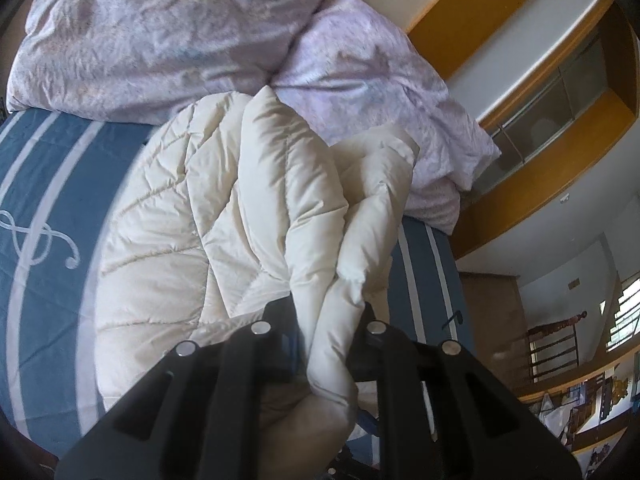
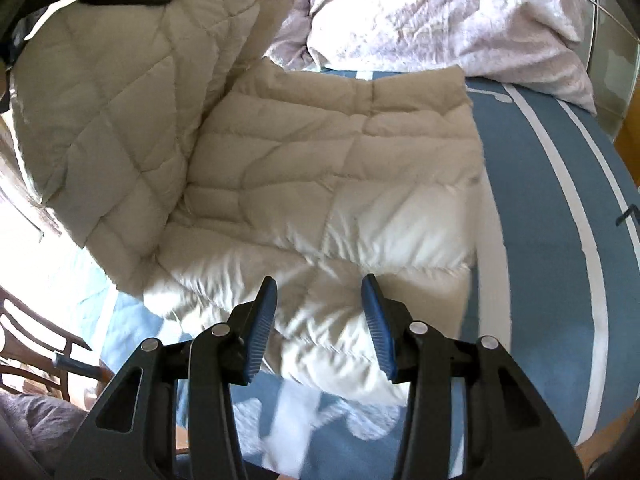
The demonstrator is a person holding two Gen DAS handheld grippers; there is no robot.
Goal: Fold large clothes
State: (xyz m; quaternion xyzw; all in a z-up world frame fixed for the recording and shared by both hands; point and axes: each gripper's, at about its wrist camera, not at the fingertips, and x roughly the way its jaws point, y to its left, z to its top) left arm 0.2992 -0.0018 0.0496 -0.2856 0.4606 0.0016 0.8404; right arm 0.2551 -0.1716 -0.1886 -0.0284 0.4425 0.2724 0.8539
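Left wrist view: the left hand-held gripper (image 1: 332, 320) pinches a bunched fold of a cream quilted puffer jacket (image 1: 224, 208), its black jaws pressed close on the padded fabric, which spills up and away from the grip toward the far side. The jacket is held by this gathered edge, most likely so one side can be carried across the rest of the garment to make a fold. Behind it, at the far end of the blue bedsheet with white stripes (image 1: 36, 184), lies a crumpled pale lilac duvet (image 1: 160, 32), pushed back so it leaves room for the folding.

In the right wrist view, the same jacket (image 2: 328, 184) lies mostly flat on the bed, its body spread over the blue sheet (image 2: 532, 208), while its left part rises in a raised flap toward the upper left, where the other gripper's dark frame shows at the top edge. The right hand-held gripper (image 2: 319, 292) hovers just over the near hem with its blue ribbed pads (image 2: 264, 320) spread apart and nothing between them. It seems placed there to steady or take the near edge while the lifted side comes over. The fold appears only partly made; the lifted half is not yet laid down.
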